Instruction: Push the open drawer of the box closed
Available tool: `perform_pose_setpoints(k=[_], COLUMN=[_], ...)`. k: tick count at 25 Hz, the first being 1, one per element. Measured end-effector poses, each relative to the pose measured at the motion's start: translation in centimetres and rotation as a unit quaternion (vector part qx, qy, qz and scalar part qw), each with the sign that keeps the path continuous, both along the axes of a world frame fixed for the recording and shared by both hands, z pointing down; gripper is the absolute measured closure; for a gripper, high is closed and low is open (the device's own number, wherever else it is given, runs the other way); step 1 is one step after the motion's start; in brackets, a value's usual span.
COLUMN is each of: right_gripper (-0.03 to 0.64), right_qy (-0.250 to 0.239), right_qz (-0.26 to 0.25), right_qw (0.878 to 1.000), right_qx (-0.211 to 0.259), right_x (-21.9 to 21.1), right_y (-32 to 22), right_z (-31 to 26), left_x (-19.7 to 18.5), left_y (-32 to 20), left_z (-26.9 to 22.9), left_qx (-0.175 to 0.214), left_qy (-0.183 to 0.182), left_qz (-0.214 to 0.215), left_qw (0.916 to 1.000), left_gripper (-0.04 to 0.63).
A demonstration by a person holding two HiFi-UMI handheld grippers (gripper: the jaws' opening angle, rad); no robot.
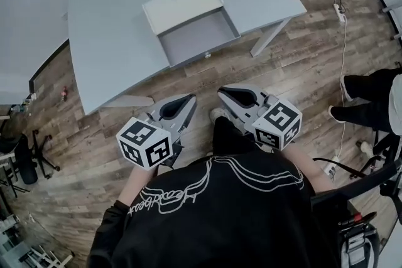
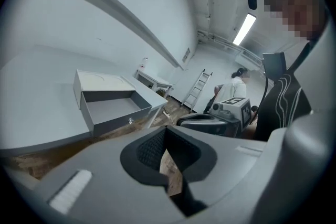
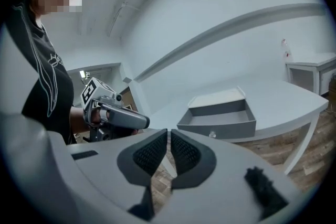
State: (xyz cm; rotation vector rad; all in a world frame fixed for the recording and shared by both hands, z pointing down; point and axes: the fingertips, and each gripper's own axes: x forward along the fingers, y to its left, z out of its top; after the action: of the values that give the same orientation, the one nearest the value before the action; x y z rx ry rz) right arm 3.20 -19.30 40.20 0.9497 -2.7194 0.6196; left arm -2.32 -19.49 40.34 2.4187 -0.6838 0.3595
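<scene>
A pale grey box (image 1: 182, 4) sits on the grey table (image 1: 107, 22), and its drawer (image 1: 200, 38) is pulled out toward me, empty, with a small knob (image 1: 207, 54) on the front. The box and its open drawer (image 2: 113, 109) also show in the left gripper view, and the drawer (image 3: 220, 120) in the right gripper view. Both grippers hang over the wooden floor, short of the table edge and apart from the drawer. My left gripper (image 1: 190, 98) (image 2: 165, 132) is shut with nothing in it. My right gripper (image 1: 222, 91) (image 3: 169, 134) is shut and empty too.
The drawer front overhangs the table's near edge, above a table leg (image 1: 270, 37). A person's legs (image 1: 370, 97) are at the right. A cable and power strip (image 1: 340, 12) lie on the floor, an office chair (image 1: 28, 157) stands left, and a ladder (image 2: 197, 89) leans far back.
</scene>
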Motion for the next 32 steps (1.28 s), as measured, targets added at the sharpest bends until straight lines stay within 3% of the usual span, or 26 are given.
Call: perform_pose_setpoints(k=[11,19,32], right_gripper=[0.592,0.535,0.531], right_qy=[0.086,0.113,0.114], right_qz=[0.014,0.027,0.036], right_qw=[0.996,0.993,0.993], right_qx=[0.006,-0.011,-0.024], right_x=[0.0,-0.1,-1.1], right_y=[-7.5,-10.5,-11.6], right_z=[5.9,9.8,11.2], left_x=[-1.0,-1.8,-2.2], left_y=[-4.2,-5.2,-5.6], left_z=[3.8,5.6,6.1], left_qx=[-0.044,-0.064,-0.064], left_qy=[-0.009,-0.012,-0.026], left_qz=[-0.034,-0.044,-0.03], left_qw=[0.9984,0.9969,0.9972], left_gripper=[0.588,0.588,0.588])
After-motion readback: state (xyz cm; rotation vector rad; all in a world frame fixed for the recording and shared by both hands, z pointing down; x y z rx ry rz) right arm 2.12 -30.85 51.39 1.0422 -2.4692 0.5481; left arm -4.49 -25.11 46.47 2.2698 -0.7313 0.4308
